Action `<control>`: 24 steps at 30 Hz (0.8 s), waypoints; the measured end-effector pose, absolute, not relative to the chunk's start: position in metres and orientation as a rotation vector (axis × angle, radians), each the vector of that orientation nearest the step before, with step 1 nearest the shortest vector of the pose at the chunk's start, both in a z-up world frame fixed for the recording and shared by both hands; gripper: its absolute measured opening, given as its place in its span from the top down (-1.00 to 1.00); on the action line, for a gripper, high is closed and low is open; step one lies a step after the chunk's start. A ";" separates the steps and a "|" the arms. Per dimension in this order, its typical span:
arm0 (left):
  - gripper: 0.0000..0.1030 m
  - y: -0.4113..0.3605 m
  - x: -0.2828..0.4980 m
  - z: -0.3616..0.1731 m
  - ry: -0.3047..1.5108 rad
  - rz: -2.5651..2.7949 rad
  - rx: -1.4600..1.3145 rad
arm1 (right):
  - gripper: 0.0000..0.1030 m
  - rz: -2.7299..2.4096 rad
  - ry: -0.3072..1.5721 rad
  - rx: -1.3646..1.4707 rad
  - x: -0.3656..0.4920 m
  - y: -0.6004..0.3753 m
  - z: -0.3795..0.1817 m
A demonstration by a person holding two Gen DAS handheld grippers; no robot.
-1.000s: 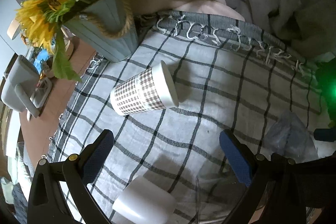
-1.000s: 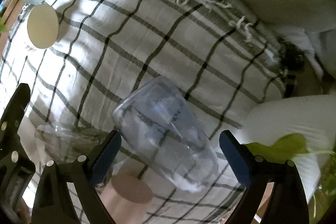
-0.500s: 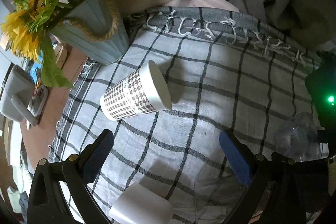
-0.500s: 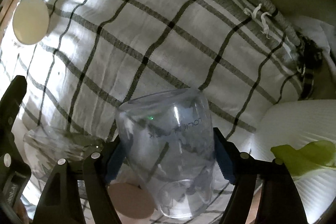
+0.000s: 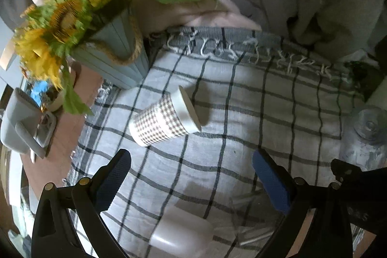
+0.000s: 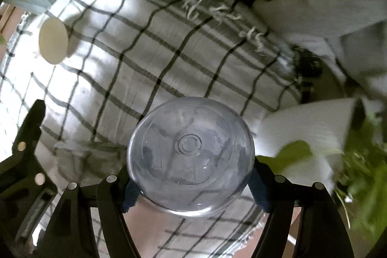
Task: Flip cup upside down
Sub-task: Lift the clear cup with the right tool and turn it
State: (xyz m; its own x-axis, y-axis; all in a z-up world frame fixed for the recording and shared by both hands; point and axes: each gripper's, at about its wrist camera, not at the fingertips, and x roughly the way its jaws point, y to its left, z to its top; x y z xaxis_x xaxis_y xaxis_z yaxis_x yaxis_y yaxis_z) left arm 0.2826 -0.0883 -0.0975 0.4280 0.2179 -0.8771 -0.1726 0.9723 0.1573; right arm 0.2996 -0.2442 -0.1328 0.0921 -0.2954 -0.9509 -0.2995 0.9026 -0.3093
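Holding the clear plastic cup (image 6: 191, 156) between its blue pads (image 6: 260, 195), the right claw (image 6: 193, 190) is closed on the cup's wall, and we see the round base facing the right wrist camera. We judge the cup to be partway through its turn, above the checked cloth (image 6: 145, 64) on the tabletop.

Risks from here, as we judge them:
- The thin wall can flex under the pads, so the cup may slip or pop out during the rotation.
- The cloth is soft and wrinkled; a rim set down at a tilt may tip the cup over.
- The leafy plant (image 6: 358, 173) lies close on the right and could be brushed.

The left claw (image 5: 191, 175) is wide open and holds nothing. It hangs over the cloth near the patterned paper cup (image 5: 164, 120), which lies on its side, well apart from the sunflower vase (image 5: 116, 57).

Compared with one second ago, the clear cup no longer lies loose between open fingers: the right claw has closed on it and rotated it base-forward. The left view has shifted only slightly.
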 end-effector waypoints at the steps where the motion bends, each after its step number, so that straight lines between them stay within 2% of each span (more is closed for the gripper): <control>1: -0.99 -0.087 0.279 -0.092 1.089 0.234 0.052 | -0.42 0.001 1.491 -0.488 0.299 -0.239 -0.128; 11: -0.99 -0.064 0.233 -0.053 1.001 0.110 0.126 | -0.43 -0.024 1.400 -0.364 0.248 -0.208 -0.063; 24: -0.99 -0.001 0.168 -0.068 1.041 0.039 0.195 | -0.43 -0.091 1.357 -0.113 0.170 -0.156 -0.063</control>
State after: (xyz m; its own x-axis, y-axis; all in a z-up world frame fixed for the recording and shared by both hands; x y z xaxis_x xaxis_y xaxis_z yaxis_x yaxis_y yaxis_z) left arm 0.1682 -0.0007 -0.0680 0.5067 0.1245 -0.8531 0.0602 0.9820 0.1791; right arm 0.1699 -0.1564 -0.0625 0.2105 -0.1306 -0.9688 0.0000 0.9910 -0.1336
